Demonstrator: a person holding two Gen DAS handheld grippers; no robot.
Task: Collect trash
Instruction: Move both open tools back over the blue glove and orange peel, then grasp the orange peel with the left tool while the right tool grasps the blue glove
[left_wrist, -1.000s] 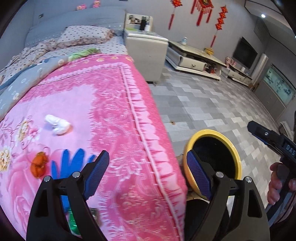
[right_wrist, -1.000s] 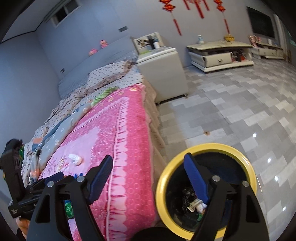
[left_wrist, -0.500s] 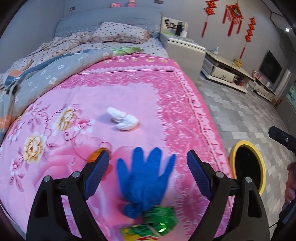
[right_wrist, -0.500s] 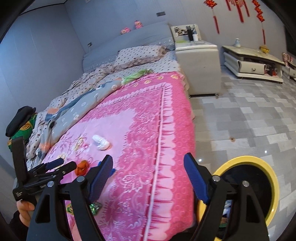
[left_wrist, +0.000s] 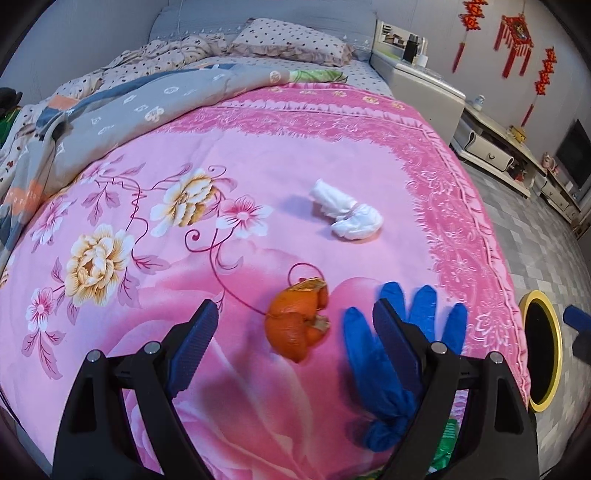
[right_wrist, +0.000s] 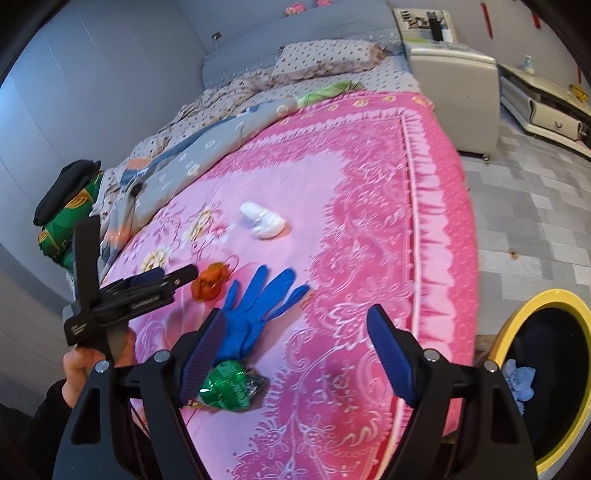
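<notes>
Trash lies on the pink bedspread (left_wrist: 295, 147): an orange peel (left_wrist: 298, 320), a blue glove (left_wrist: 391, 350), a crumpled white tissue (left_wrist: 345, 210) and a green wrapper (right_wrist: 231, 386). My left gripper (left_wrist: 293, 341) is open above the spread, with the peel just ahead between its fingers and the glove under its right finger. My right gripper (right_wrist: 295, 349) is open over the bed's near end, the glove (right_wrist: 258, 299) and wrapper by its left finger. The left gripper (right_wrist: 166, 278) shows in the right wrist view, held by a hand (right_wrist: 85, 363). A yellow-rimmed bin (right_wrist: 535, 369) stands on the floor to the right.
Pillows and a rumpled grey quilt (left_wrist: 147, 99) fill the bed's far end. A white nightstand (right_wrist: 454, 74) stands beside the bed, a low TV cabinet (left_wrist: 495, 151) along the wall. The bin (left_wrist: 541, 350) holds a blue scrap on grey tile floor (right_wrist: 535, 221).
Both grippers have swung left from over the bin and floor to over the bed. The peel, glove and tissue now sit closer before the left gripper. Both stayed open.
</notes>
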